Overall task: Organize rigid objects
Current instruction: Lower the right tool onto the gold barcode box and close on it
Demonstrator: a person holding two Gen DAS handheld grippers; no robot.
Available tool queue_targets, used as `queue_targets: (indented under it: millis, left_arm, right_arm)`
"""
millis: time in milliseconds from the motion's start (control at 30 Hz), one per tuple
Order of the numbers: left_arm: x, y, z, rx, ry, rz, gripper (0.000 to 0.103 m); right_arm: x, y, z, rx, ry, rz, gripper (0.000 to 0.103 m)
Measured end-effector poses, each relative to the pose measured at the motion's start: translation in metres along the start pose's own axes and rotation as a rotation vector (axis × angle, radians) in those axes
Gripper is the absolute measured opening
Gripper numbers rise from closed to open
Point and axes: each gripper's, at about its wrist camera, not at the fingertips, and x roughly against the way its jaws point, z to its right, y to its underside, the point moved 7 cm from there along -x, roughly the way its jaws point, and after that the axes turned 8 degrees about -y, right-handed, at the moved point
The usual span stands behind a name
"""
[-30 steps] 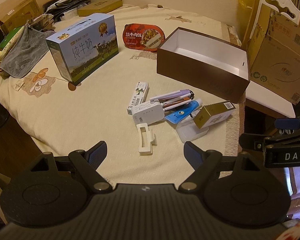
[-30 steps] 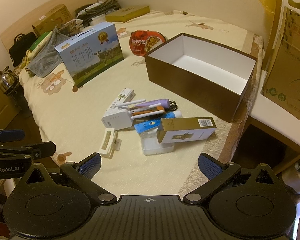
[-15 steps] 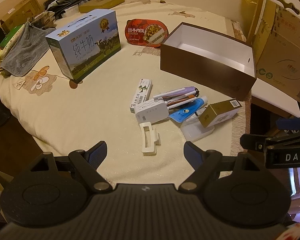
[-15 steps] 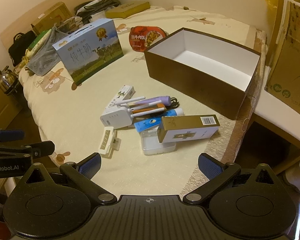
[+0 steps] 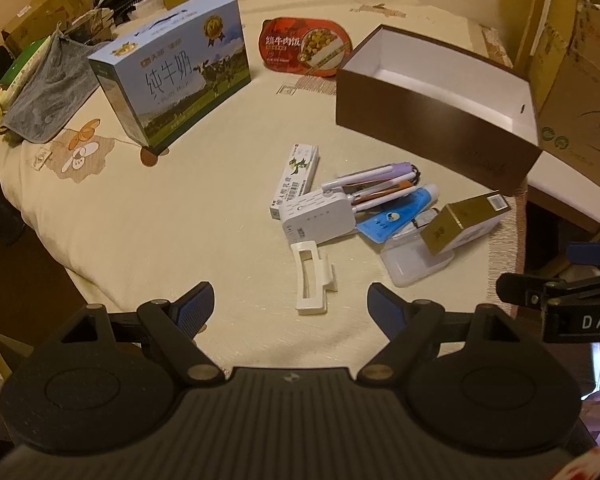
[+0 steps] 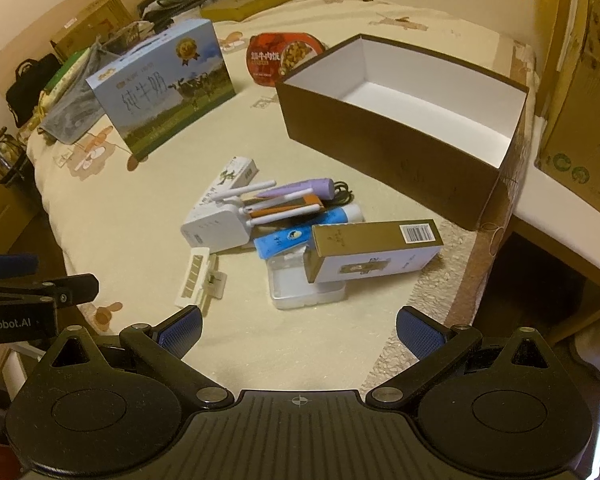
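Note:
A heap of small items lies on the cream tablecloth: a white router [image 5: 320, 214] [image 6: 216, 226], a white clip [image 5: 312, 276] [image 6: 198, 276], a gold carton [image 5: 466, 222] [image 6: 374, 250] resting on a clear plastic case [image 5: 414, 258] [image 6: 300, 290], a blue tube [image 5: 396, 216], a purple pen [image 6: 300, 188] and a slim white carton [image 5: 298, 178]. An open brown box [image 5: 432, 132] [image 6: 384, 140] with a white, empty inside stands behind them. My left gripper [image 5: 290, 306] is open above the near edge, just before the clip. My right gripper [image 6: 298, 328] is open before the plastic case.
A blue milk carton box [image 5: 172, 76] [image 6: 160, 88] stands at the back left, a red food tray [image 5: 304, 46] behind the middle. Grey cloth [image 5: 48, 92] and cartons crowd the far left. Cardboard boxes [image 5: 580, 92] stand right of the table edge.
Both grippers have moved forward and slightly closer to the heap; the items look larger. Nothing on the table has moved, and both stay open.

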Motion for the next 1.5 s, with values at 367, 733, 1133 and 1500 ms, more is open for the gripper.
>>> queue_targets:
  millis: [367, 733, 1133, 1500]
  left_arm:
    - [-0.043, -0.003, 0.002, 0.000, -0.011, -0.054, 0.081]
    - [-0.094, 0.005, 0.009, -0.005, 0.011, -0.125, 0.081]
    - [-0.143, 0.004, 0.025, -0.018, 0.041, -0.151, 0.080]
    - [-0.159, 0.007, 0.031, -0.031, 0.057, -0.172, 0.080]
  right_arm:
    - [-0.030, -0.006, 0.016, 0.005, 0.020, -0.025, 0.101]
    - [-0.063, -0.008, 0.036, -0.022, 0.049, -0.057, 0.101]
    - [-0.087, -0.036, 0.058, -0.181, 0.061, 0.006, 0.091]
    - [-0.108, -0.052, 0.102, -0.481, 0.111, -0.007, 0.091]
